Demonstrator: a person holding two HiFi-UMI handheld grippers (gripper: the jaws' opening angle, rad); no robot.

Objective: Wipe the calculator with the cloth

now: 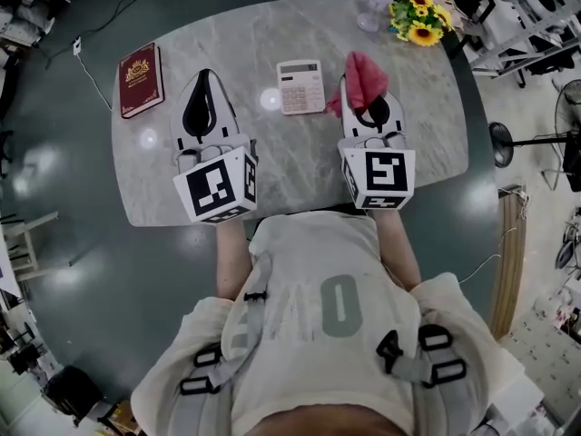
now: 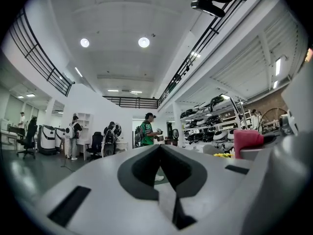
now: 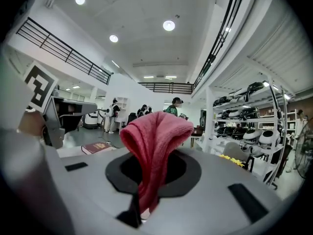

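Observation:
A white calculator [image 1: 300,86] lies flat on the marble table [image 1: 272,166], between my two grippers. My right gripper [image 1: 365,96] is just right of it and shut on a red cloth [image 1: 363,75], which bunches up over the jaw tips. In the right gripper view the red cloth [image 3: 155,138] rises from the closed slit of the right gripper [image 3: 152,156] and folds over. My left gripper [image 1: 204,74] is left of the calculator, apart from it. In its own view the left gripper [image 2: 160,147] is shut with nothing between the jaws, and the cloth [image 2: 247,138] shows at the right edge.
A dark red book [image 1: 141,80] lies at the table's far left corner, also seen as the book [image 3: 98,147] from the right gripper. Sunflowers [image 1: 418,14] stand at the far right corner beside a clear vase [image 1: 373,9]. People and chairs stand in the hall beyond.

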